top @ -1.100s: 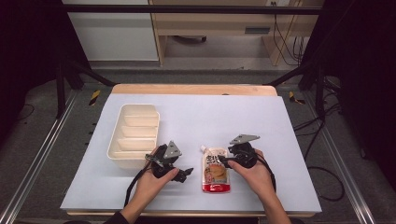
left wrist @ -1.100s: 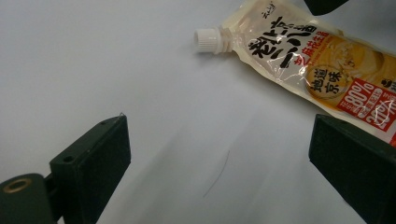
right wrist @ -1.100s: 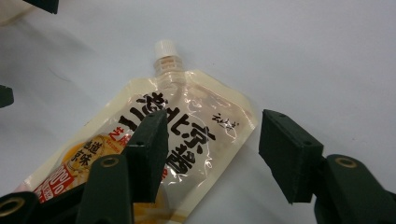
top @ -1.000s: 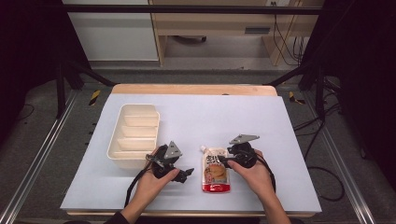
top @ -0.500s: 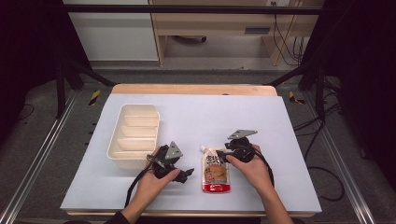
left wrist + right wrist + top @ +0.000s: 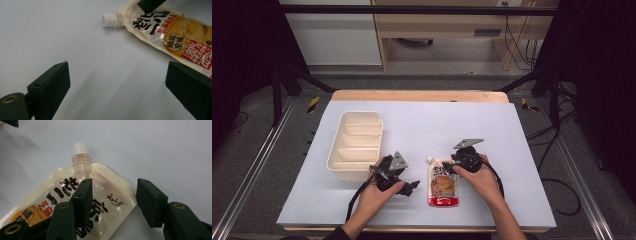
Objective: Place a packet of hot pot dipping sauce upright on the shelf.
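A cream spouted pouch (image 6: 443,186) with a white cap, black lettering and a red bottom band lies flat on the white table cover, spout toward the far left. My right gripper (image 6: 451,162) hovers low over its top right corner. In the right gripper view the gripper (image 6: 113,187) stands partly open: one jaw is above the pouch (image 6: 110,195), the other beyond its edge over bare table. My left gripper (image 6: 411,187) rests left of the pouch. In the left gripper view it (image 6: 117,72) is open wide over bare table, with the pouch (image 6: 175,32) ahead to the right.
A cream tray (image 6: 332,157) with several dividers sits at the left, just beyond my left hand. The white cover (image 6: 437,120) lies on a wooden table. Dark frame legs and cables stand on the floor around it.
My right gripper has edged slightly toward the far side, over the pouch's top corner. The left hand and the pouch have stayed put.
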`<move>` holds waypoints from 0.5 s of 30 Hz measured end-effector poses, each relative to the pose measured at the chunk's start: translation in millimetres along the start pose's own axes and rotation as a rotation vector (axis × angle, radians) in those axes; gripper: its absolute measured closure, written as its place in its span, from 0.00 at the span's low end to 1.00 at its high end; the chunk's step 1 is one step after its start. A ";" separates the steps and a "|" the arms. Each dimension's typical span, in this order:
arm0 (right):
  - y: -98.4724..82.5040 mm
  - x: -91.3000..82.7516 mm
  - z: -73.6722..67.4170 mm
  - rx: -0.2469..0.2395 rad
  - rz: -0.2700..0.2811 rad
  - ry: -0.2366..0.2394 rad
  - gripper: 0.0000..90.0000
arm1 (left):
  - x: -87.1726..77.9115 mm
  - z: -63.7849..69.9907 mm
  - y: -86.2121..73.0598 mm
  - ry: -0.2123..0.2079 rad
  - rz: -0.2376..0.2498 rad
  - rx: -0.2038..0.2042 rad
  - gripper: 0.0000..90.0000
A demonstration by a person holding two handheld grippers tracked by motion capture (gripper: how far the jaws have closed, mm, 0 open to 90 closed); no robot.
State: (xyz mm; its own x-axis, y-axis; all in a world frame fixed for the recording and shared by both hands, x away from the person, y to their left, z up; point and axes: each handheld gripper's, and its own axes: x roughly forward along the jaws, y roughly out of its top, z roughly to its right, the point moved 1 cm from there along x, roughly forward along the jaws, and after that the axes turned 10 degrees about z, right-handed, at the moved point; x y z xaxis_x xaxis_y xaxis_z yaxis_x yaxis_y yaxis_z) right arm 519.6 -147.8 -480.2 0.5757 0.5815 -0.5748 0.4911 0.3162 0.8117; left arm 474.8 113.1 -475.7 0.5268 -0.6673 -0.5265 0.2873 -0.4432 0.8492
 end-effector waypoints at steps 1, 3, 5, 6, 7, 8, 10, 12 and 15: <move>-0.3 0.6 0.1 -0.004 -0.001 0.004 0.53 | 0.2 -0.1 -0.1 -0.003 -0.001 -0.003 0.06; -0.6 1.4 0.8 -0.001 -0.004 0.004 0.54 | 0.4 -0.5 -0.2 -0.003 -0.003 -0.004 0.06; -0.9 1.0 1.5 0.006 -0.006 0.007 0.56 | 0.0 -0.4 -0.1 -0.002 -0.001 -0.004 0.06; -0.9 0.7 1.5 0.014 -0.003 0.012 0.57 | -0.5 -0.8 0.2 -0.001 0.002 0.002 0.06; -1.0 -0.1 2.1 0.012 -0.007 0.012 0.59 | -0.8 -0.8 0.3 -0.001 0.003 0.001 0.06; -0.9 -0.4 2.0 0.017 -0.005 0.009 0.60 | -0.9 -1.0 0.4 0.001 0.005 0.000 0.06; -0.5 -1.9 2.3 0.017 0.001 0.017 0.62 | -1.2 -1.3 0.4 0.003 0.004 -0.001 0.06; -0.2 -3.0 2.1 0.016 0.001 0.020 0.63 | -1.3 -1.5 0.4 0.003 0.004 -0.001 0.06; 0.9 -7.6 -1.0 0.014 0.020 0.035 0.66 | -1.8 -2.0 0.5 0.002 0.005 -0.003 0.06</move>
State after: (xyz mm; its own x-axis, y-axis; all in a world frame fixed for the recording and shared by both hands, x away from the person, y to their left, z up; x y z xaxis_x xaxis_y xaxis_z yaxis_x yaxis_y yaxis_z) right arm 515.0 -151.2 -475.0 0.5621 0.6138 -0.5544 0.4892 0.2938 0.8212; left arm 475.6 115.3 -474.3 0.5294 -0.6684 -0.5225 0.2874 -0.4382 0.8517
